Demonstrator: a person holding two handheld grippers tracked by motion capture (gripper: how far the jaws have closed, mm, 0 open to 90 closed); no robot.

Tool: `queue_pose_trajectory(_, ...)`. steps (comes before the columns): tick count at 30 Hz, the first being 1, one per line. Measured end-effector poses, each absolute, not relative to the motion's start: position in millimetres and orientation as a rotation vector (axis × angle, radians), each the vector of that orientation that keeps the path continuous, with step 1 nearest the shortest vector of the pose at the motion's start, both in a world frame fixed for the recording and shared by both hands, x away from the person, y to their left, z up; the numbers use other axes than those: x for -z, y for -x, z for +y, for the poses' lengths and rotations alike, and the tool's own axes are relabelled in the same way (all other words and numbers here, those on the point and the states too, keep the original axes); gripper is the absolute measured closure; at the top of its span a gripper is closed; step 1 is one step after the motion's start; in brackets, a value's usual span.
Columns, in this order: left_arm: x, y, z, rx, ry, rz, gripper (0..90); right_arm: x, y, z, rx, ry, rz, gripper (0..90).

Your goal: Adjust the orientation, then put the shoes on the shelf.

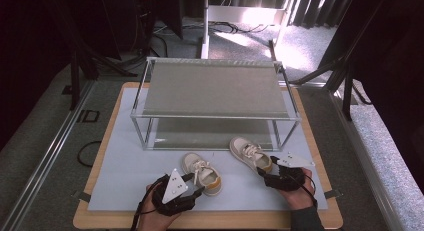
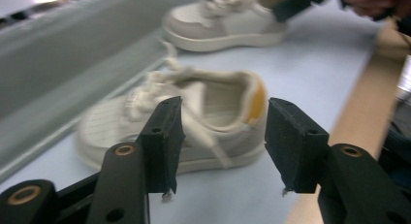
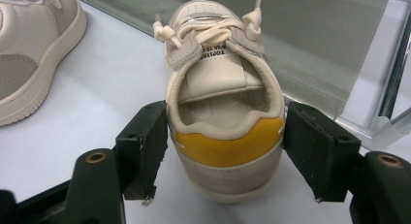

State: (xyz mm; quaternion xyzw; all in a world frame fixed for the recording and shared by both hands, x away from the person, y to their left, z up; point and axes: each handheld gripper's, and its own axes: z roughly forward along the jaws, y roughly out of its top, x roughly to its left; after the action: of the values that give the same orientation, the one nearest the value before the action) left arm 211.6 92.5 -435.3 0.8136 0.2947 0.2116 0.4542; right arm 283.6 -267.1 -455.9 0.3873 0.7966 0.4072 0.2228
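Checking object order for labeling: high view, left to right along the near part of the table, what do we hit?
Left gripper → left shoe → right shoe → right gripper, its fingers either side of that shoe's heel.

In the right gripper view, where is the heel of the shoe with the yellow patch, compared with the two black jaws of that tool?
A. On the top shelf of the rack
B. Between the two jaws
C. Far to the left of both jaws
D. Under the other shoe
B: in the right gripper view, the heel of the shoe sits between the two black jaws of the right tool, on the table mat.
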Motion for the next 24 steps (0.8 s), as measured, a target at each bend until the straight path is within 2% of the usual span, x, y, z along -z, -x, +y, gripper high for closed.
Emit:
queue_pose_trajectory(5,438.1,-225.9,92.5,-0.548,-1.984,0.836,39.5,455.5,-283.0,-265.9,-1.118,-1.073,2.199,33.0)
queue_pose_trajectory(10,446.6,-246.0,86.1,-0.498,-1.968,0.915,32.3,455.5,-282.5,-265.3,-1.114,-1.068,2.198,33.1)
queue_pose_trajectory(24,456.3,-254.5,82.7,-0.454,-1.965,0.95,31.3,457.2,-281.9,-266.7,-1.136,-1.086,2.202,32.7)
